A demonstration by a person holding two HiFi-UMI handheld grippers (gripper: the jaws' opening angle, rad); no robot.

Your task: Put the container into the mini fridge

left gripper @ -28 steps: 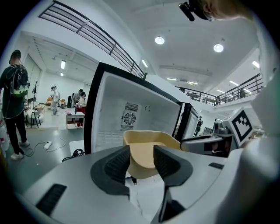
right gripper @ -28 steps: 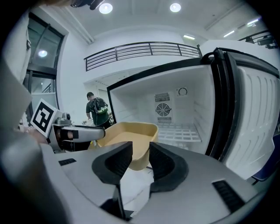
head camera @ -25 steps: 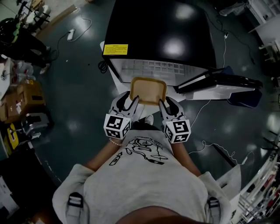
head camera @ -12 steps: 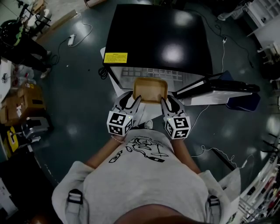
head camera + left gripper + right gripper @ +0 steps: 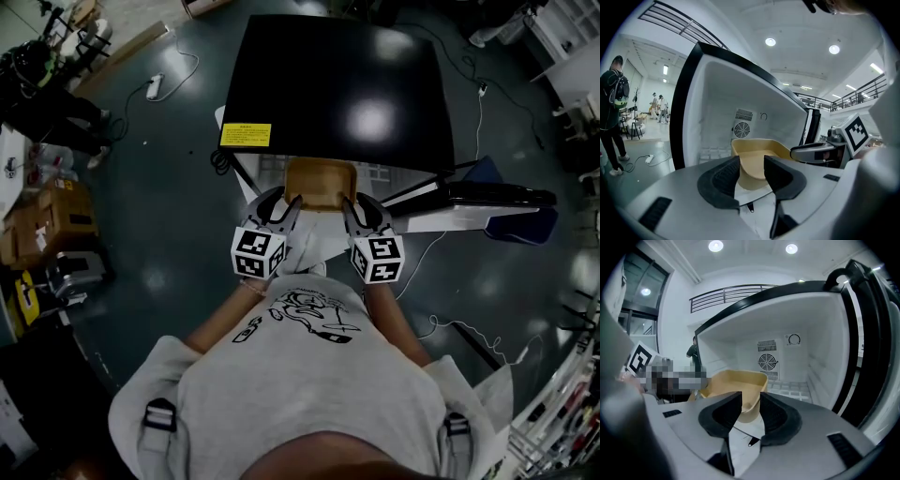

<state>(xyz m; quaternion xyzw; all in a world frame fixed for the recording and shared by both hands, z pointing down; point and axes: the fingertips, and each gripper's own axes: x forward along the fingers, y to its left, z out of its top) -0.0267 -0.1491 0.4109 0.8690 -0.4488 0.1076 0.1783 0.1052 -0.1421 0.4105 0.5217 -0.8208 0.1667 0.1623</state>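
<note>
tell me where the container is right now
In the head view the tan container is at centre, at the open mouth of the mini fridge, its near corners held by the left gripper and right gripper.

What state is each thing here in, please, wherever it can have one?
Fridge: open.
Door: swung wide open.
Container: empty, held aloft at the fridge's mouth.
Left gripper: shut on the container, jaws just closed further.
Right gripper: shut on the container.
</note>
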